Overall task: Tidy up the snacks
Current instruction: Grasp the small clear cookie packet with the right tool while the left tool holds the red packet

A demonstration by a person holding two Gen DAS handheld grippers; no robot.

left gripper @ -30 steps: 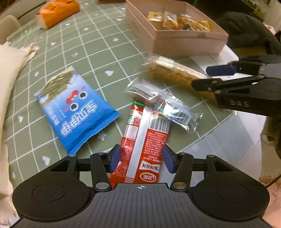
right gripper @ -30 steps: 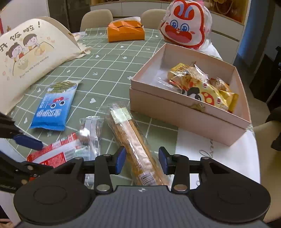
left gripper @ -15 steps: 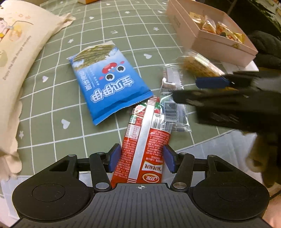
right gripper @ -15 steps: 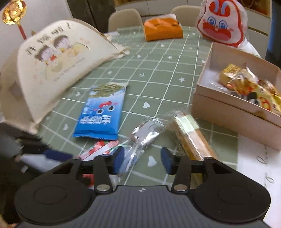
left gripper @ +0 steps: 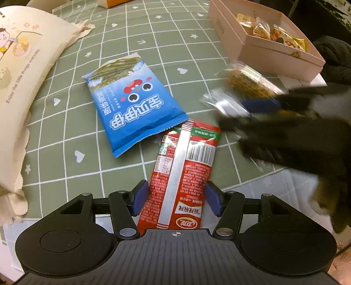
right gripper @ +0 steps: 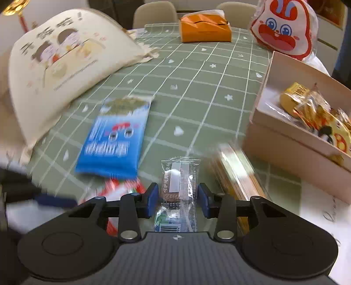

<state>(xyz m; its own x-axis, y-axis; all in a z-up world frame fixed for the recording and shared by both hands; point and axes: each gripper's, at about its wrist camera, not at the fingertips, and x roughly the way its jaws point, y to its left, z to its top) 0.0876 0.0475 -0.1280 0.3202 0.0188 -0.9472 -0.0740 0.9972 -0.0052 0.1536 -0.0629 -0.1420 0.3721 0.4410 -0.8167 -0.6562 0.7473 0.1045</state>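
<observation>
Pickup step: my left hand-held gripper (left gripper: 175,198) open astride red packet (left gripper: 183,173); right hand-held gripper (right gripper: 178,200) open astride clear packet (right gripper: 178,188); next, close, carry to pink box (right gripper: 291,151)

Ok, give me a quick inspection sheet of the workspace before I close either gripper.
Surface: green checked tablecloth on a table.
Job's things: red packet lies between the left gripper's fingers; clear packet between the right gripper's fingers; blue packet flat on the cloth; long biscuit pack beside the pink box, which already holds several snacks.
Clutter: cream cloth bag, orange tissue box, rabbit-face bag.
Grippers: left gripper open, astride the red packet; right gripper open, astride the clear packet, image blurred.
Cables: nothing seen.
Surroundings: chairs behind the table.
</observation>
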